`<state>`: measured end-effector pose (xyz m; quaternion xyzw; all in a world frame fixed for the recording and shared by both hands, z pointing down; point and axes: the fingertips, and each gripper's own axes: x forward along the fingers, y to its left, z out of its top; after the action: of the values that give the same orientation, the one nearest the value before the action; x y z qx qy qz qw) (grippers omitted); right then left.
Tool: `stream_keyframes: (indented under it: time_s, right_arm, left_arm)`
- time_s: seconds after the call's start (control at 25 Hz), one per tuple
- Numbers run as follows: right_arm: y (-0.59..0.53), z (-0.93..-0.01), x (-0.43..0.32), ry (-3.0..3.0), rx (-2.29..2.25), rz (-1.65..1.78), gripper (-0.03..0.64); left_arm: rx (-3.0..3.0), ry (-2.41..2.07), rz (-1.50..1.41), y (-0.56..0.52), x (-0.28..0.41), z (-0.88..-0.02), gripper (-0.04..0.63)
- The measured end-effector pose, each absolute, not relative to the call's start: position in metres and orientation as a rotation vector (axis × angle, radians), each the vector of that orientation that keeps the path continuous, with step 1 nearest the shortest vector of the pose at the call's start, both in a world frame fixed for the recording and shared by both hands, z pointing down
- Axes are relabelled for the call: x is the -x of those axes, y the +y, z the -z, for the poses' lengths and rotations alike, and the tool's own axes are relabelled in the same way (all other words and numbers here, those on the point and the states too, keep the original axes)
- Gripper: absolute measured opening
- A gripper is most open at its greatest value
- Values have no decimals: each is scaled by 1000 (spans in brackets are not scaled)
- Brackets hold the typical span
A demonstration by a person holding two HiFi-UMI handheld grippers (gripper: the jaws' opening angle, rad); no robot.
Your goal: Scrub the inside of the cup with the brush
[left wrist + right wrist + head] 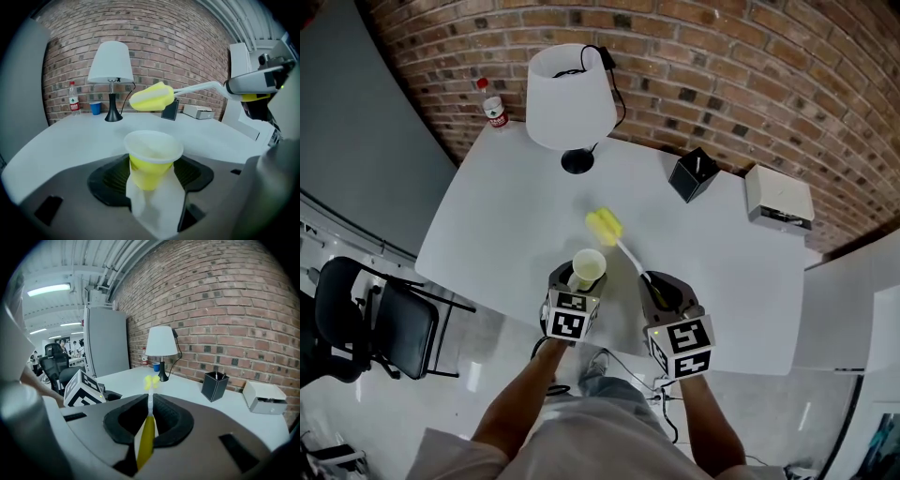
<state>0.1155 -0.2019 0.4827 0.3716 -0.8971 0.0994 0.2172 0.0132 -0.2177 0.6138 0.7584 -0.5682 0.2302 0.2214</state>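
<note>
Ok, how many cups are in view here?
2. A yellow cup is held in the jaws of the left gripper; a small blue cup stands beside the lamp. Others may be hidden.

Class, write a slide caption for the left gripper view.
Left gripper grips a yellow cup, sponge brush poised beyond its rim.

White tabletop (502,230) open across middle and left edge. Blocking the far edge: white-shaded lamp on black foot (570,98), black square pen holder (694,174), flat white box (779,195); clear red-labelled plastic bottle (493,108) at far left corner.
</note>
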Motion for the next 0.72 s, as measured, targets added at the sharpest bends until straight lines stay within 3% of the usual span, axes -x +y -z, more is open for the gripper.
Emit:
stream_keyframes:
  time_s: [0.72]
  right_arm:
    - [-191, -386, -89, -2494, -469, 300, 29]
  left_arm:
    - [-2437, -1490, -931, -233, 32, -543, 291]
